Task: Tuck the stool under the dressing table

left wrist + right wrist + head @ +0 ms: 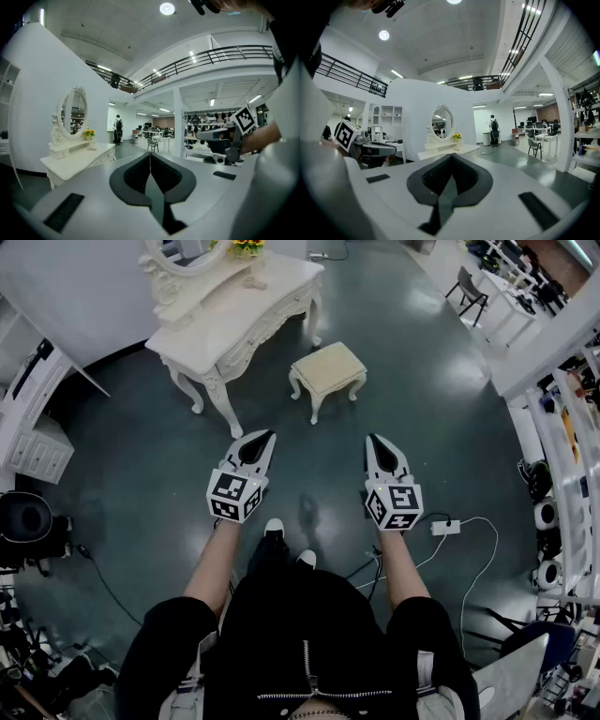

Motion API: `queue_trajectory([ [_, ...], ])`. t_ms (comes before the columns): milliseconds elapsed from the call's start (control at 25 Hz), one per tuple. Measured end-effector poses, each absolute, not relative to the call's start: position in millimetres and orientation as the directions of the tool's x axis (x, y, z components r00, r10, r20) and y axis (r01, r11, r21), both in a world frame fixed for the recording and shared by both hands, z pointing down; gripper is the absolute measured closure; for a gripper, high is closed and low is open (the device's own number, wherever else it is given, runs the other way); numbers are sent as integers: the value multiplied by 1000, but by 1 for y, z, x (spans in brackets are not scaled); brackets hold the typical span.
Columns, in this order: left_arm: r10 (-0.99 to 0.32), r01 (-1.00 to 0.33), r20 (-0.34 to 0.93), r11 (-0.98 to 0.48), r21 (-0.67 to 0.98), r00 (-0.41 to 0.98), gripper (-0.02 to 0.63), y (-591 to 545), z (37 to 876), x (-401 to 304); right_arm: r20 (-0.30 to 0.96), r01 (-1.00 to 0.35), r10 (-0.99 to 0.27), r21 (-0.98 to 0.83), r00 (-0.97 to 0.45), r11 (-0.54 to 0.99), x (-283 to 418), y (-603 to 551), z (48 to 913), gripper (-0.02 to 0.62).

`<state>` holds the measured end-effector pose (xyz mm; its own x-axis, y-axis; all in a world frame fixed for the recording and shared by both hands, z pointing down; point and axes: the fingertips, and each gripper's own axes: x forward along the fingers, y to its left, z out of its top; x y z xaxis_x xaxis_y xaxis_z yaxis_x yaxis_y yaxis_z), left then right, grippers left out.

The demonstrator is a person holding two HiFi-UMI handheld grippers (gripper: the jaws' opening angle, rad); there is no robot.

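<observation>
Two things to pair up, nothing gripped yet. Far left: dressing table [234, 324] by the white wall, front turned toward the stool. Left gripper [262, 440] closed, empty, carried pointing fwd. Stool [328, 371] on the floor just right of the table, not under it, well ahead of both grippers. Right gripper [375, 443] closed & empty too, prob. just approach posture.

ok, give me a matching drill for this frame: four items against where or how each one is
1. stool
2. flowers
3. left tongs
4. power strip

A. shut, empty
B. on the floor, right of the right tongs
C. on the dressing table
D. in front of the table, not tucked under

Pairs: 1-D, 2-C, 3-A, 4-B
</observation>
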<state>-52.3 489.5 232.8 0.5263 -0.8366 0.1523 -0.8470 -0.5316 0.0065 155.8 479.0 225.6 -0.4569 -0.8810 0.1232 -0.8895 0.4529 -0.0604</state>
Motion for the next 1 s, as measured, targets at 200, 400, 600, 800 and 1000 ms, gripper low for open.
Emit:
queue_trajectory([
  [200,-837,-847,156,-531,4,525,584,494,234,-53,95,-878,-873,-66,-479,474,152,484,223,590],
  [400,-843,-854,157,-521,5,515,584,498,236,-57,85,-881,-877,-64,-474,470,153,487,223,591],
  [600,-846,-858,159,-514,6,508,584,499,236,-60,99,-856,-850,-73,-517,512,144,484,227,589],
  [800,-848,-859,157,-511,9,506,584,482,237,-64,107,-851,-844,-65,-525,521,135,469,230,589],
  [1000,-841,-854,161,-521,19,517,584,440,244,-75,118,-853,-845,-72,-521,516,120,431,235,589],
])
